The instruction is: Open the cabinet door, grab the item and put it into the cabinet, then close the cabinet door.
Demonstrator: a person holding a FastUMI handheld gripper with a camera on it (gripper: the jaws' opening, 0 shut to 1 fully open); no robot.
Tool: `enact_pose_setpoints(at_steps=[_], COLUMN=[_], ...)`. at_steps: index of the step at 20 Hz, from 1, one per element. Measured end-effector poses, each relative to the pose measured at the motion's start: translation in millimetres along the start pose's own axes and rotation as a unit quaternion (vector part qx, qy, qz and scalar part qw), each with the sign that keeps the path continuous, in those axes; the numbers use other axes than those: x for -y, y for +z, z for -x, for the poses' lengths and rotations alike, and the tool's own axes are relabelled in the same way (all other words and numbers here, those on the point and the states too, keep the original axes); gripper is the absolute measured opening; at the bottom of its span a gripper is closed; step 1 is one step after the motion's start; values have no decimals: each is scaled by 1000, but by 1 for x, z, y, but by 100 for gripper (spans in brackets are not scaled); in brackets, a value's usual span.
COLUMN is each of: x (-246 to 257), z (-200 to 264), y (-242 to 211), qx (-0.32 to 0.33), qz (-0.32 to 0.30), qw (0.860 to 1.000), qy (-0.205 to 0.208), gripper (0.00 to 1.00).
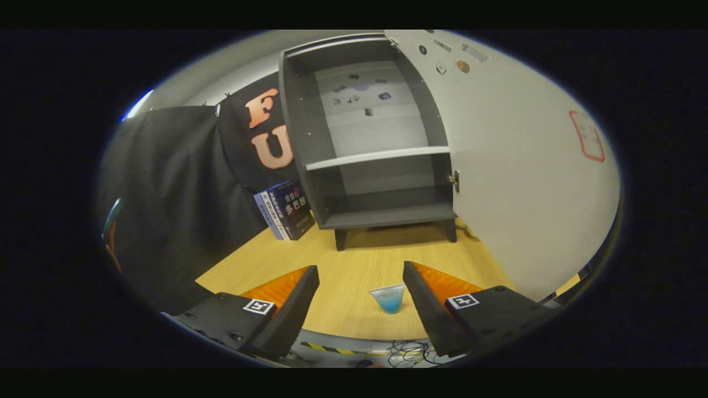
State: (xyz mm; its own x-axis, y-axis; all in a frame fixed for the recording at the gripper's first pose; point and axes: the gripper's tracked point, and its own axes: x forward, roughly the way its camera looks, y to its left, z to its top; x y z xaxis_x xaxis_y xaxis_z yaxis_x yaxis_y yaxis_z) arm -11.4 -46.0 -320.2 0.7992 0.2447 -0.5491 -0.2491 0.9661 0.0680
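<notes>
While the cabinet (pixel 381 143) on the desk (pixel 354 265) stands with its door (pixel 514 166) swung wide, I log step one as done; grasp, placing and closing remain. Item: small cup (pixel 390 298), near the desk's front edge, between my fingers, closer to the right one. Upright, mouth up, long axis vertical. Gripper (pixel 359 287): fingers apart, touching nothing.
</notes>
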Motion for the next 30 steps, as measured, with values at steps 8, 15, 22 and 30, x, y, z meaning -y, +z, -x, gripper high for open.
enact_pose_setpoints(at_steps=[8, 15, 22, 30], x=[40, 41, 9, -18], z=[-65, -73, -50, -43], y=[-79, -87, 9, 233], qx=[-82, -96, -56, 64], qz=[31, 16, -29, -22], qw=[995, 994, 997, 998], qy=[-36, -49, -39, -14], gripper=[98, 59, 56, 56])
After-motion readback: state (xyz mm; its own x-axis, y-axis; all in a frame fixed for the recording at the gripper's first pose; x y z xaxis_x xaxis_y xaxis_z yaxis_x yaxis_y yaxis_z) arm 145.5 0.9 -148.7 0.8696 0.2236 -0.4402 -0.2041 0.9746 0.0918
